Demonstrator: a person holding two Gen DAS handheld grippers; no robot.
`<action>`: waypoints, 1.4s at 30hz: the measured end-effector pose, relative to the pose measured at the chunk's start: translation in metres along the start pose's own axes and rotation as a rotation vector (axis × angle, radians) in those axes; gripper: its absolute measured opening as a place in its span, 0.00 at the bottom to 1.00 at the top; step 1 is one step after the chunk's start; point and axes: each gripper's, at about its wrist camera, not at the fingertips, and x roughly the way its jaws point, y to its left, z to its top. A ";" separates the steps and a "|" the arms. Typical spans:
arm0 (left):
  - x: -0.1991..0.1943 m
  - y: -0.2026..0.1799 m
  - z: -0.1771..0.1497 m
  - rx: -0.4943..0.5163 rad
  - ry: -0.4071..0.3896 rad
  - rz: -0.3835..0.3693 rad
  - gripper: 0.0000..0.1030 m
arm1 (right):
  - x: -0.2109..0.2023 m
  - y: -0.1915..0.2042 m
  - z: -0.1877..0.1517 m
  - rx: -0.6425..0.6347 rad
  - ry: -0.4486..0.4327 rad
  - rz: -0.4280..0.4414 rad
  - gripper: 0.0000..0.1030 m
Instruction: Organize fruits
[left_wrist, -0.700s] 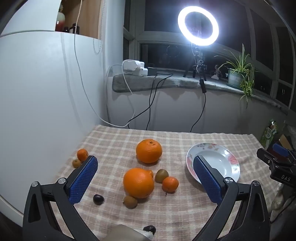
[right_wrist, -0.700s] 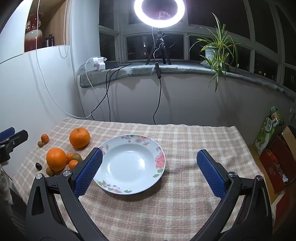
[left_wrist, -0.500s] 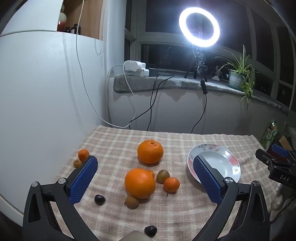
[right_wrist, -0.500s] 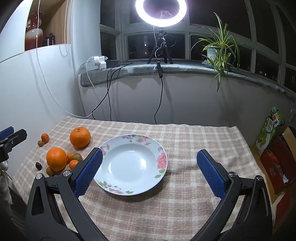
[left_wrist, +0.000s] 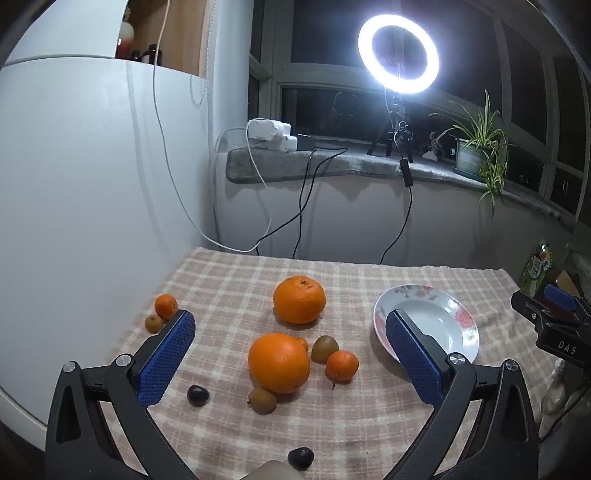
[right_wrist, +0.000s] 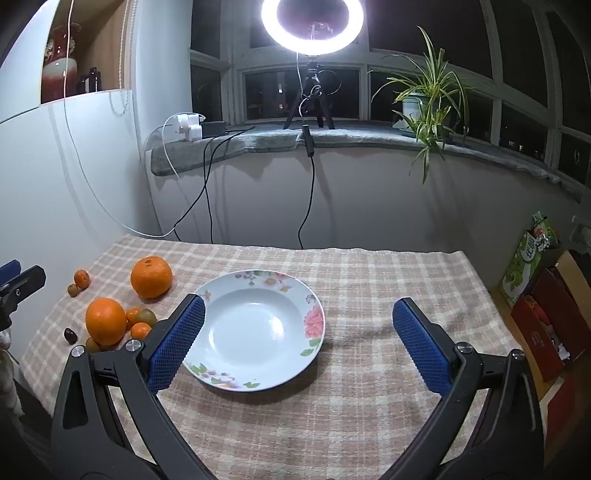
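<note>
Here, the left gripper (left_wrist: 291, 354) is held wide open above the table's left part, with nothing between its blue pads (left_wrist: 166, 358). The right gripper (right_wrist: 299, 343) is wide open too and holds nothing. It hangs over the front of the table, with the flowered plate (right_wrist: 236, 376) between its fingers.

The fruits lie on the checked cloth (left_wrist: 236, 284) on the left half of the table. A big orange (left_wrist: 299, 300) sits toward the back. Another big orange (left_wrist: 279, 362) sits nearer the front, with a brownish-green kiwi (left_wrist: 324, 349) and a small tangerine (left_wrist: 342, 365) just beside it on its right. A second kiwi (left_wrist: 262, 400) touches its front side. A dark plum (left_wrist: 198, 395) lies to the left of that. Another dark plum (left_wrist: 301, 458) lies at the front edge. Close to the left edge sit a tiny tangerine (left_wrist: 166, 306) and a small brown fruit (left_wrist: 153, 323), side by side.

The plate sits toward the right side and has no fruit in it.
</note>
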 end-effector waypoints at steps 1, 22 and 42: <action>0.000 -0.001 0.000 0.002 0.000 0.002 0.99 | 0.000 -0.001 0.000 0.001 0.000 -0.003 1.00; 0.003 -0.001 -0.001 0.005 0.010 -0.010 0.99 | -0.001 -0.006 0.001 0.015 -0.002 -0.028 1.00; 0.001 0.002 -0.002 -0.001 0.009 -0.028 0.99 | -0.002 -0.003 0.002 0.013 0.002 -0.027 1.00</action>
